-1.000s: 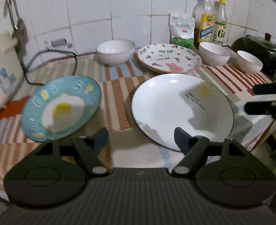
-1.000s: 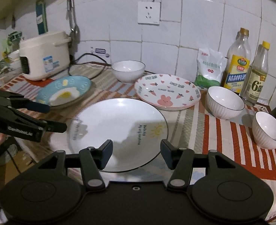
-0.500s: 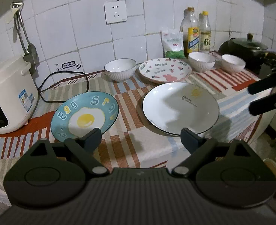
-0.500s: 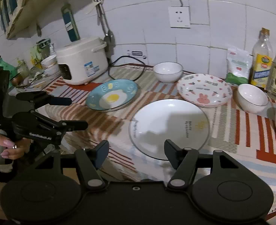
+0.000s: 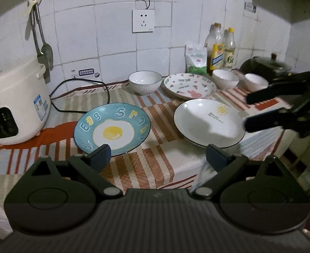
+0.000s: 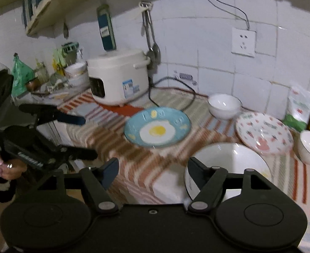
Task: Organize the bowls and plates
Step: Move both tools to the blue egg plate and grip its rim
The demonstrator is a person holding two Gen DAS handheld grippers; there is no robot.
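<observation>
blue egg plate (image 5: 112,128) lies flat, lettering facing the wall.

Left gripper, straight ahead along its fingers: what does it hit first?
Probably the striped cloth on the counter, between the blue egg plate and the white sun plate. The left gripper is open and empty; depth is uncertain.

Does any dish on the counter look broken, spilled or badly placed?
Nothing is broken or spilled. Only the white plate stands out: it lies at the cloth-covered counter's front edge, and may slightly overhang it.
</observation>
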